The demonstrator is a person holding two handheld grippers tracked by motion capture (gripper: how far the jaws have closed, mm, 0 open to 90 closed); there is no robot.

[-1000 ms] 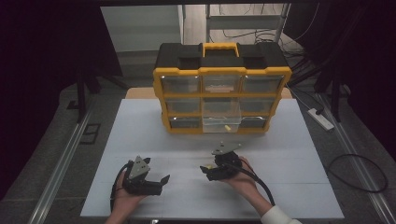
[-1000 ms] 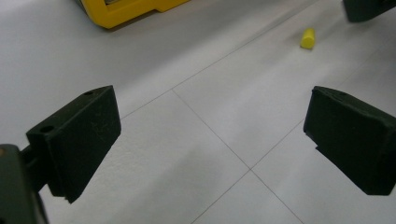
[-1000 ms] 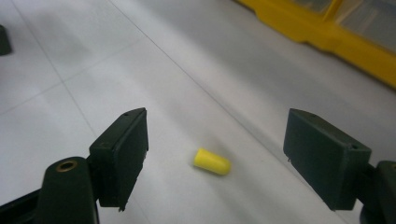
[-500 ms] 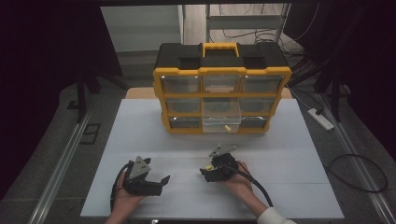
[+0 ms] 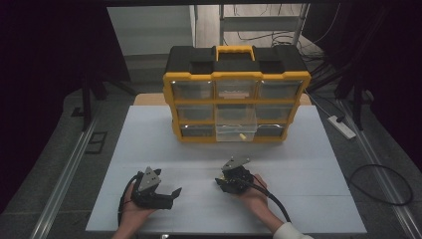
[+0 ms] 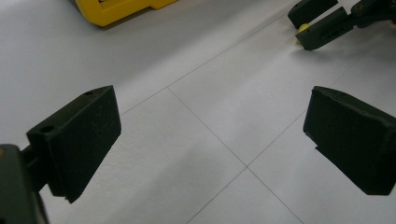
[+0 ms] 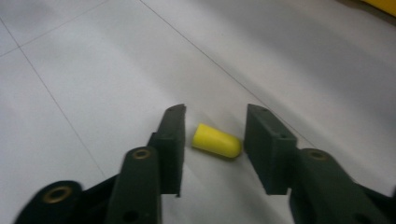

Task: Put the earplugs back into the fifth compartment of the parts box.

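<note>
A small yellow foam plug (image 7: 217, 140) lies on the white table (image 5: 298, 164) between the two black jaws of my right gripper (image 7: 214, 135). The jaws have just been closing on it, and a thin gap still shows at each end of the plug. In the high view the right gripper (image 5: 222, 182) rests low on the table and points left. My left gripper (image 6: 210, 107) stands wide open over bare table with nothing between its jaws, and it sits at the near left (image 5: 169, 198). The left gripper view also catches the right gripper (image 6: 322, 23) with the plug (image 6: 303, 28).
A yellow and black drawer organizer (image 5: 236, 79) stands at the back of the table. Its bottom middle clear drawer (image 5: 236, 130) is pulled out with a small yellow piece (image 5: 242, 135) inside. A power strip (image 5: 341, 127) and cables lie on the floor at right.
The right gripper's jaws have drawn closer together and the hand has barely shifted. The left gripper has stayed where it was.
</note>
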